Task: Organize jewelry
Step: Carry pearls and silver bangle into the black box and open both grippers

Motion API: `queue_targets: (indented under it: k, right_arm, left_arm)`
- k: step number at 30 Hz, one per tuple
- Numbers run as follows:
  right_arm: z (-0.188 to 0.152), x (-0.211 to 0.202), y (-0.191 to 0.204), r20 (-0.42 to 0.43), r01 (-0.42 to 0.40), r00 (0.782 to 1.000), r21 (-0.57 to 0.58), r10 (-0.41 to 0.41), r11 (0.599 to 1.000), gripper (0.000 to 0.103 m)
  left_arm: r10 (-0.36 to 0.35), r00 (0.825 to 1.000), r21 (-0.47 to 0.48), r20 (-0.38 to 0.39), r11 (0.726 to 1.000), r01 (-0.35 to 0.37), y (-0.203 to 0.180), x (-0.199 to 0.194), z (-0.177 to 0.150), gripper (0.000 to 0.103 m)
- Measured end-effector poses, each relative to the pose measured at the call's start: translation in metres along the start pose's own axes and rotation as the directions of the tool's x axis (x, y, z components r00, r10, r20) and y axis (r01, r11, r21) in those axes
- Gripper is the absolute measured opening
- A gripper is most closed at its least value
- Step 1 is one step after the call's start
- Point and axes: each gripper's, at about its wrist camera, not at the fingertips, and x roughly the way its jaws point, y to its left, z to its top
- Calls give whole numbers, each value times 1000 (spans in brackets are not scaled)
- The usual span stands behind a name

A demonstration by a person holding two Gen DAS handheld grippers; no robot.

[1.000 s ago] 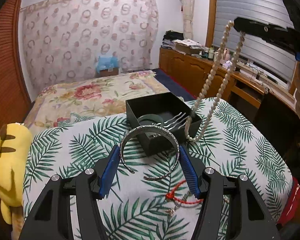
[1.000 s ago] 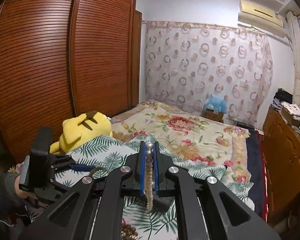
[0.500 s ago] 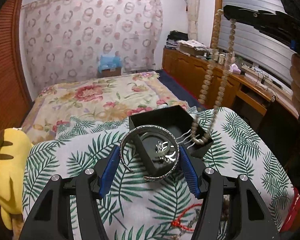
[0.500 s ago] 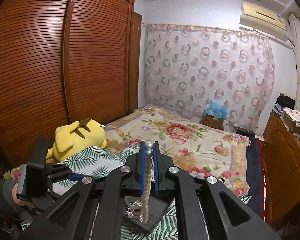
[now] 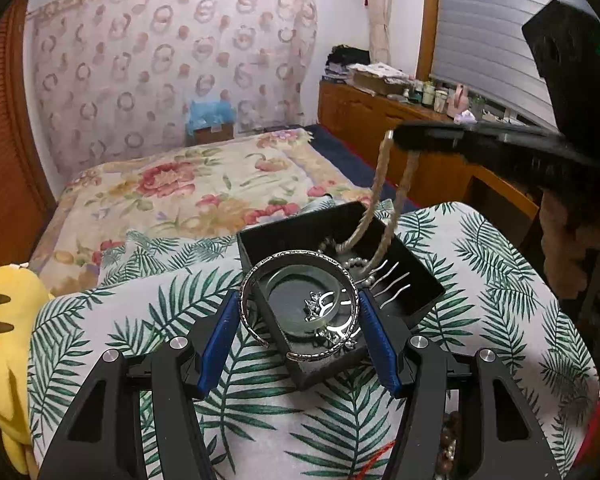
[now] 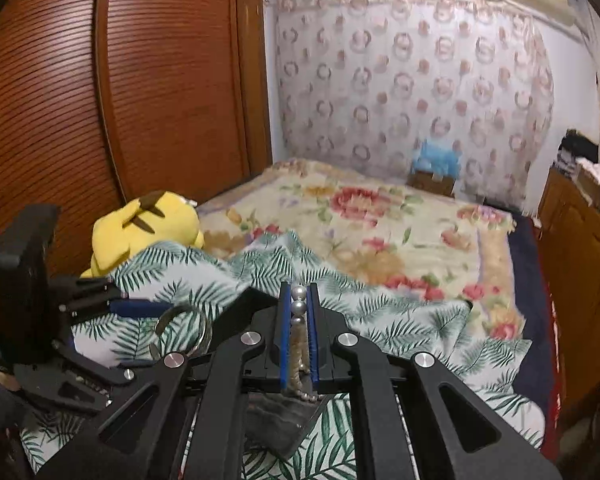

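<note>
My left gripper (image 5: 299, 304) is shut on a silver open bangle (image 5: 300, 255), blue pads on both its sides, held just over the near corner of a black box (image 5: 420, 300). The box stands on the palm-leaf cloth (image 5: 139, 320) and holds a round green piece, star-shaped silver pieces (image 5: 320, 304) and a silver hair comb (image 5: 392, 280). My right gripper (image 6: 298, 304) is shut on a pearl necklace (image 6: 298, 307). In the left wrist view the necklace (image 5: 380, 184) hangs blurred from it, its lower end lying in the box. The right wrist view shows the left gripper (image 6: 155, 334) with the bangle (image 6: 207, 332).
A red cord bracelet (image 5: 380, 452) and dark wooden beads (image 5: 448, 440) lie on the cloth near my left gripper. A yellow plush toy (image 5: 3, 320) sits at the bed's left edge. Beyond are a floral bedspread (image 5: 199, 184), a wooden wardrobe (image 6: 99, 100) and a cabinet (image 5: 360, 112) on the right.
Both grippers have come closer to the box. The bangle now hangs over its near corner. The right gripper has sunk, and the necklace's lower end has gone into the box.
</note>
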Motion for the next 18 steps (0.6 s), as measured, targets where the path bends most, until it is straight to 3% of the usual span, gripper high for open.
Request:
queue_targets:
  k: [4, 6, 14, 16, 18]
  right_arm:
    - [-10, 7, -1, -11, -2, 1000, 7, 2, 1000, 15]
    - [-12, 5, -4, -5, -1, 1000, 18, 1, 1000, 28]
    - [-30, -2, -9, -14, 16, 1000, 29, -15, 999, 28]
    - [-35, -5, -8, -19, 21, 1000, 26, -20, 999, 28]
    - [-42, -10, -5, -20, 24, 1000, 31, -23, 999, 28]
  left_arm:
    - [-6, 1000, 9, -7, 1000, 6, -3, 6, 2, 57]
    - [-10, 1000, 12, -9, 1000, 10, -5, 9, 4, 57]
    - [-16, 1000, 38, -24, 999, 17, -14, 20, 11, 58]
    - [-21, 1000, 47, 2, 999, 21, -17, 14, 11, 72]
    - [-17, 1000, 50, 20, 999, 16, -21, 7, 11, 72]
